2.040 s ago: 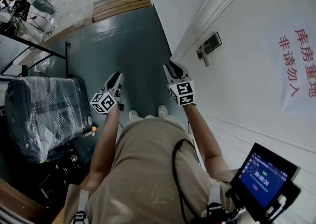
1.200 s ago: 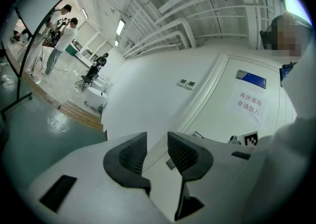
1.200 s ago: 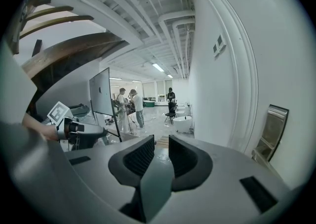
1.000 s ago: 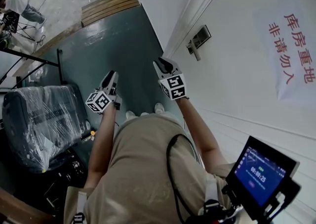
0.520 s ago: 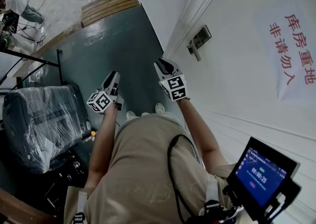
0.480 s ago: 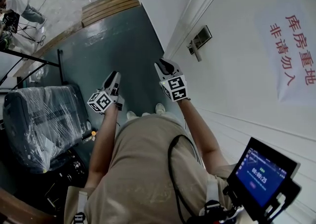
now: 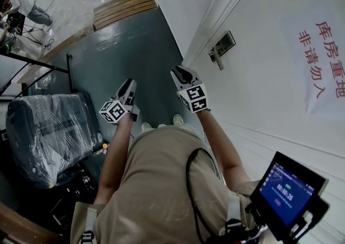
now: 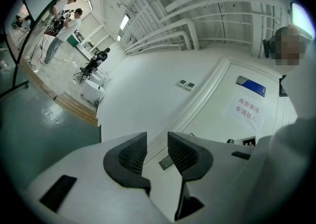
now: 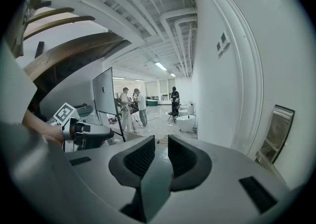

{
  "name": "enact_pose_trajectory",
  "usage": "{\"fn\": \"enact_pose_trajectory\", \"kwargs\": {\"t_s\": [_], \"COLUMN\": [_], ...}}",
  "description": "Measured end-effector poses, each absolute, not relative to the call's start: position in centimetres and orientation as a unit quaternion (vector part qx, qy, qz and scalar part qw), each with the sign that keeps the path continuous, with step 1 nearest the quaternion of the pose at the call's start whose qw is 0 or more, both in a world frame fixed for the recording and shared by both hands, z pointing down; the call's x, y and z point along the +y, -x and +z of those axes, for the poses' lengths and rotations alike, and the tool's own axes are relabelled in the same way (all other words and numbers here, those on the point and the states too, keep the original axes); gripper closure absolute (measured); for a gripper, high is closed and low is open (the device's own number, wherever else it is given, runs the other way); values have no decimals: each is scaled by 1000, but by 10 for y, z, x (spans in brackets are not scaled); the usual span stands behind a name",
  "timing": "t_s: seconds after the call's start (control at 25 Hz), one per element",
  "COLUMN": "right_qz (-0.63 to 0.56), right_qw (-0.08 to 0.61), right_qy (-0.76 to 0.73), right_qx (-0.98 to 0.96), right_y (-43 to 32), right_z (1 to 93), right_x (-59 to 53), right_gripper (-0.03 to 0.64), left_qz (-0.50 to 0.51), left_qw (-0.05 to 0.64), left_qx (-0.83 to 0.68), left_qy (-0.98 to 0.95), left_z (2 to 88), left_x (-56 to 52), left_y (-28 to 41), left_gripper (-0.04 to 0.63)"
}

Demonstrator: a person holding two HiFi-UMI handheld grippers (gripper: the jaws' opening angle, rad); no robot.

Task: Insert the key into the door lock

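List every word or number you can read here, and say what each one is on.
"库房重地 / 非请勿入": red print on the white paper sign on the white door.
"00:00:26", small and only just legible: timer on the black monitor.
Text on the blue plaque above the door: too small to read.

Plastic-wrapped seat (image 7: 46, 130) at left, on dark green floor (image 7: 143, 49). Stacked wooden boards (image 7: 125, 7) by wall's far end. Paper sign (image 7: 322, 60) with red characters, 2 rows, on white panel. Small screen (image 7: 289, 186) lit blue, lower right. Whiteboard (image 9: 105, 94) on stand; 2 people in white tops (image 9: 133, 105) just beyond it, 1 person in black (image 9: 174, 100) farther back. Wall switches (image 9: 222, 43) high on wall.
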State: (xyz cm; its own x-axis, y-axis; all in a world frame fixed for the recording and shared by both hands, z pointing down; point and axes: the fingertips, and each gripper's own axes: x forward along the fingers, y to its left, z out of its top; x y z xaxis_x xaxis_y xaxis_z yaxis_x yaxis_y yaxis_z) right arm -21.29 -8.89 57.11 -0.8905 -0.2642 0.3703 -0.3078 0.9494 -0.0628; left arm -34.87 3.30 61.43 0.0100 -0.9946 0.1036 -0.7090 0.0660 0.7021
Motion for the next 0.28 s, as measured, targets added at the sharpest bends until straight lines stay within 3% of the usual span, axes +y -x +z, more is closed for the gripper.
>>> {"fn": "enact_pose_trajectory", "kwargs": {"t_s": [0.28], "right_qz": [65], "right_qw": [181], "right_qy": [-147], "right_qx": [-970], "right_y": [215], "right_z": [571], "right_x": [-89], "right_gripper": [545], "left_qz": [-234], "left_qw": [305], "left_qx": [-661], "left_qy": [-644], "left_z": [613], "left_x": [33], "left_y": [350], "left_gripper": [471]}}
